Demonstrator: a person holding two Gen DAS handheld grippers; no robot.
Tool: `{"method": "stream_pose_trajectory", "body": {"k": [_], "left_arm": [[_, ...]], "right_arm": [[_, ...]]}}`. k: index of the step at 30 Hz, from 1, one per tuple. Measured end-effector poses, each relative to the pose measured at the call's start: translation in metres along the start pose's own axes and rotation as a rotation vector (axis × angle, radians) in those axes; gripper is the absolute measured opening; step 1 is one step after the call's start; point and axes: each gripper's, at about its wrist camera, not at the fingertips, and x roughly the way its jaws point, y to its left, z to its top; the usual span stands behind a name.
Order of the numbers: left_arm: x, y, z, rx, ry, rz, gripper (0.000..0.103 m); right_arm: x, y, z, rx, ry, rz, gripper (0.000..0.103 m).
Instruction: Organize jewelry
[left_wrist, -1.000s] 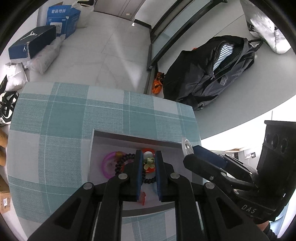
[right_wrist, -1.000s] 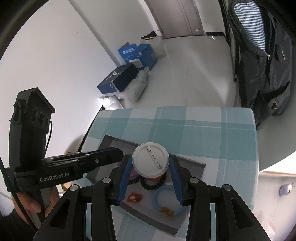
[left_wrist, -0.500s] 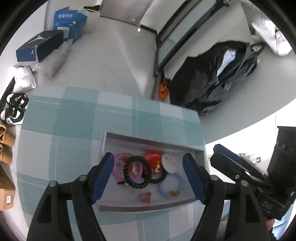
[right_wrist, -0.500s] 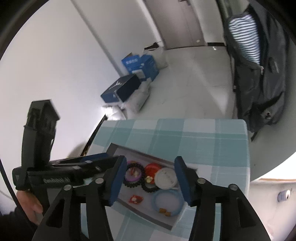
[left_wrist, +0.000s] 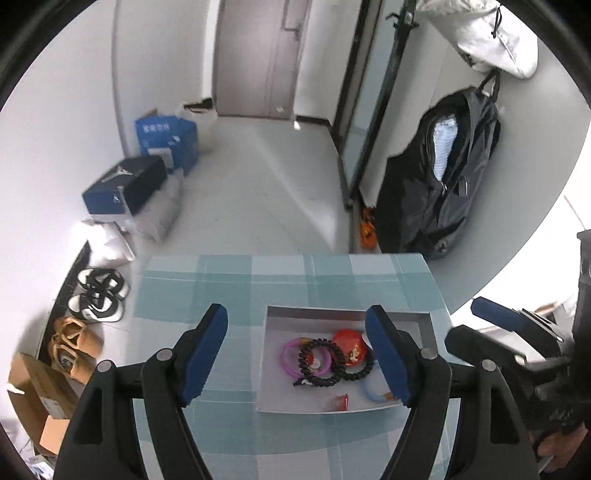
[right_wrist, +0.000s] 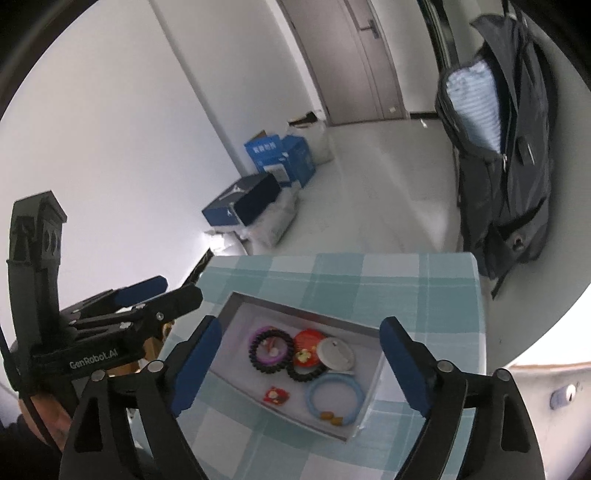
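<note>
Between the wide-spread fingers of the right tongs (right_wrist: 299, 363) lies a shallow grey tray (right_wrist: 295, 310) on the bench (right_wrist: 424, 295), which wears a teal-and-white checked cloth. Both tongs are fully open and hold nothing. The left tongs (left_wrist: 295, 354) hang above the bench too, with the tray just inside their right finger rather than centred in the gap.

All the jewelry sits inside the tray. Nearest the right tongs is a pale blue bracelet (right_wrist: 334, 398) with small amber beads on its near side. Beside it, toward the left finger, rests a small red charm (right_wrist: 275, 395). Farther off, a white round badge (right_wrist: 335, 354) lies face down with its pin showing, touching a red round piece (right_wrist: 308, 341). A black beaded bracelet (right_wrist: 271, 350) overlaps a purple ring (right_wrist: 258, 334) on the left, and a second black beaded bracelet (right_wrist: 306, 374) curls below the red piece.

From the left wrist view the same cluster appears: purple ring (left_wrist: 290, 356), black beads (left_wrist: 321, 363), red piece (left_wrist: 349, 341), and the blue bracelet (left_wrist: 373, 393) partly hidden behind the right finger.

Beyond the bench, a black backpack (right_wrist: 506, 166) hangs on the wall and blue boxes (right_wrist: 277, 155) stand on the floor.
</note>
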Motion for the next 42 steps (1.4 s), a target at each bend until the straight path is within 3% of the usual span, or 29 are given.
{"method": "stream_pose_trajectory", "body": {"k": [6,14,42], "left_arm": [[-0.020,-0.003,-0.013,-0.007,-0.054,0.059,0.074],[-0.037,-0.004,-0.034,-0.044,-0.060,0.056,0.074],[-0.040,-0.011,-0.039,-0.054,-0.081,0.088,0.074]], "right_arm": [[-0.012,0.015,-0.017,-0.027,-0.026,-0.019,0.095],[-0.026,0.032,-0.044,-0.083,-0.054,-0.036,0.099],[-0.036,0.028,-0.042,-0.075,-0.091,-0.077,0.103]]}}
